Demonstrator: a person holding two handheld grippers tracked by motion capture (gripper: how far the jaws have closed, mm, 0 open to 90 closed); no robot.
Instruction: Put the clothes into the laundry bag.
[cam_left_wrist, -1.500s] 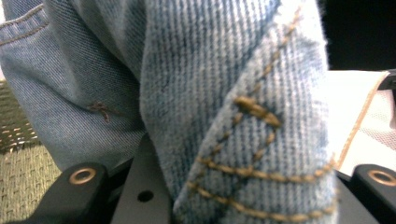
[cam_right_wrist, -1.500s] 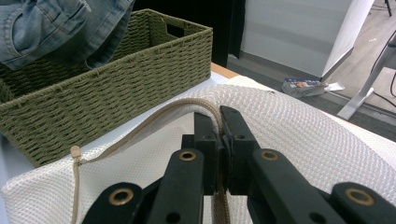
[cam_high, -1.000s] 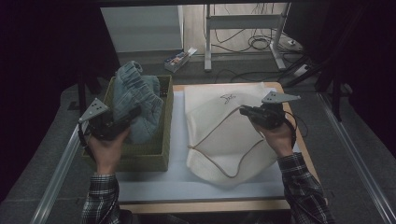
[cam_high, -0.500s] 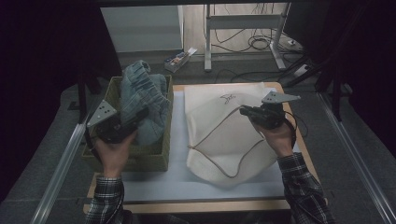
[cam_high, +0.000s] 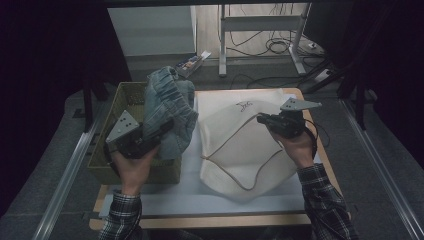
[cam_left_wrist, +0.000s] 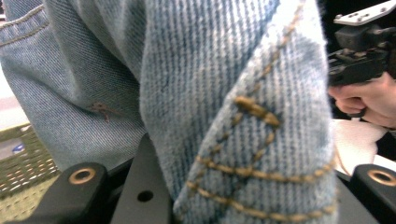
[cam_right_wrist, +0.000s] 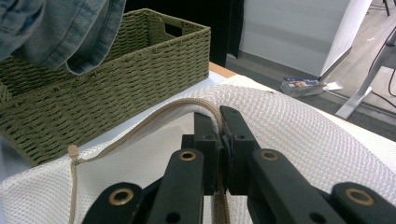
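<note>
While the left gripper (cam_high: 150, 140) is clamped on a bunched pair of jeans (cam_high: 169, 115), the denim hangs lifted above the woven green basket (cam_high: 107, 162), at about nine o'clock on the table. The right gripper (cam_high: 267, 120), near three o'clock, is pinched shut on the tan zipper edge (cam_right_wrist: 205, 105) of the white mesh bag (cam_high: 235, 150), holding the opening raised. I'd judge the job about halfway: jeans out of the basket, not yet in the bag. The basket's near wall and the bag's narrow mouth look like the obstacles. A small box (cam_high: 192, 62) lies on the floor at twelve o'clock.
</note>
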